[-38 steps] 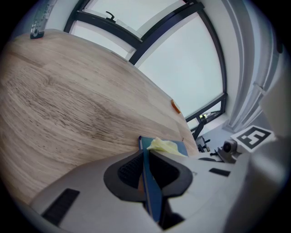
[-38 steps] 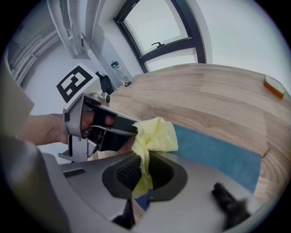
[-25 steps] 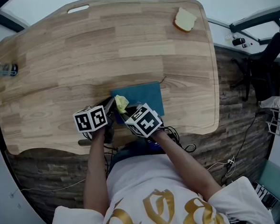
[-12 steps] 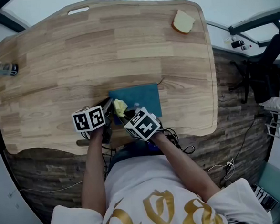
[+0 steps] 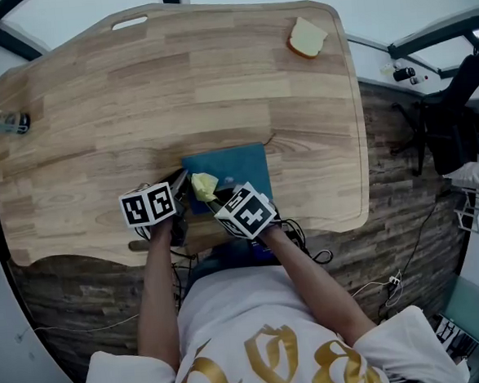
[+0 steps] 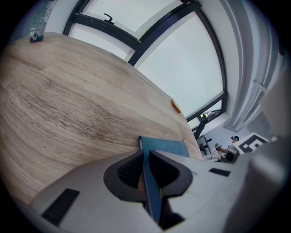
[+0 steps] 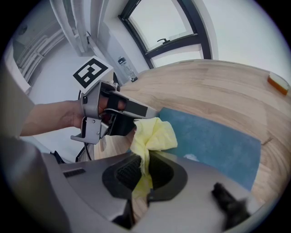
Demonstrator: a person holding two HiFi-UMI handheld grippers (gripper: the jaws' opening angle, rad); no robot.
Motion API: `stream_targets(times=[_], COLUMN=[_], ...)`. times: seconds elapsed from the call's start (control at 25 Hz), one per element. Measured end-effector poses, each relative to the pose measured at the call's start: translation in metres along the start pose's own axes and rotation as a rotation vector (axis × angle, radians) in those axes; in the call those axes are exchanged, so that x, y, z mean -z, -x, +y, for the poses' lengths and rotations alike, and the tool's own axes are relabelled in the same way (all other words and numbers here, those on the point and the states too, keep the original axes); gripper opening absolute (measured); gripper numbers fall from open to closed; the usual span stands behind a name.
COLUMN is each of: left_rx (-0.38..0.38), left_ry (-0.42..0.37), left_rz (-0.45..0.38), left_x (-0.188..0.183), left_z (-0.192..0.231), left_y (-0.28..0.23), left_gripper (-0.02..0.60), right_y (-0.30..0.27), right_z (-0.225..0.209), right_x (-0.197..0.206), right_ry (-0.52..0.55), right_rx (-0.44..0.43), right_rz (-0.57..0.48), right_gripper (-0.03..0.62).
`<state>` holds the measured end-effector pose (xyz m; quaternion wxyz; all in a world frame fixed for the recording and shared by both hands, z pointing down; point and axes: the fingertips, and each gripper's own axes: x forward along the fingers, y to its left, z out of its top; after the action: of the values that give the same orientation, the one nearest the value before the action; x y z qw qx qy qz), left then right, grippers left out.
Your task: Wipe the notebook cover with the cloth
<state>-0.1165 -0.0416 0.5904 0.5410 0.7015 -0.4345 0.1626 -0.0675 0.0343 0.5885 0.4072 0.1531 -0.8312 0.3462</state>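
Left tongs point(image 6: 146, 169) are clamped on the notebook point(image 6: 164, 148). Its near left edge runs thin between the pads, and the blue cover lies flat on the wooden surface point(image 6: 68, 104) beyond them. Right tongs point(image 7: 144, 175) are pinched on the yellow cloth point(image 7: 153, 133). The bunched end sticks out past the jaw tips, over the notebook's near left corner and right beside the left tongs. I can't tell whether the cloth actually touches the cover.

From the head view, the notebook point(image 5: 226, 173) sits by the near edge of the surface point(image 5: 135, 96), straight in front of me. Both tongs are at its near side, the left at its left corner and the right just to the right of that, with the cloth between them over the cover. There's a small pale speck on the cover, right of the cloth. A pale block point(image 5: 305, 37) lies well beyond the notebook to the right, near the surface's far corner. A bottle point(image 5: 1, 120) is well off to the notebook's left, at the surface's edge.
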Motion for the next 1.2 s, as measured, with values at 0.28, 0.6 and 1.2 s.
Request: stream_targets(times=[0.28, 0.6, 1.2], left_rx=[-0.005, -0.009, -0.017], left_ry=[-0.005, -0.011, -0.018], left_rz=[-0.002, -0.007, -0.011], left_x=[0.000, 0.000, 0.000], left_z=[0.000, 0.001, 0.000], left_y=[-0.001, 0.000, 0.000], left_gripper=[0.052, 0.052, 0.052], right_y=[0.006, 0.013, 0.032], right_z=[-0.006, -0.014, -0.033], right_x=[0.006, 0.012, 0.026], right_ry=[-0.030, -0.078, -0.132], right_rx=[0.008, 0.038, 0.116], right_rz=[-0.011, -0.039, -0.078], right_gripper=[0.038, 0.038, 0.038])
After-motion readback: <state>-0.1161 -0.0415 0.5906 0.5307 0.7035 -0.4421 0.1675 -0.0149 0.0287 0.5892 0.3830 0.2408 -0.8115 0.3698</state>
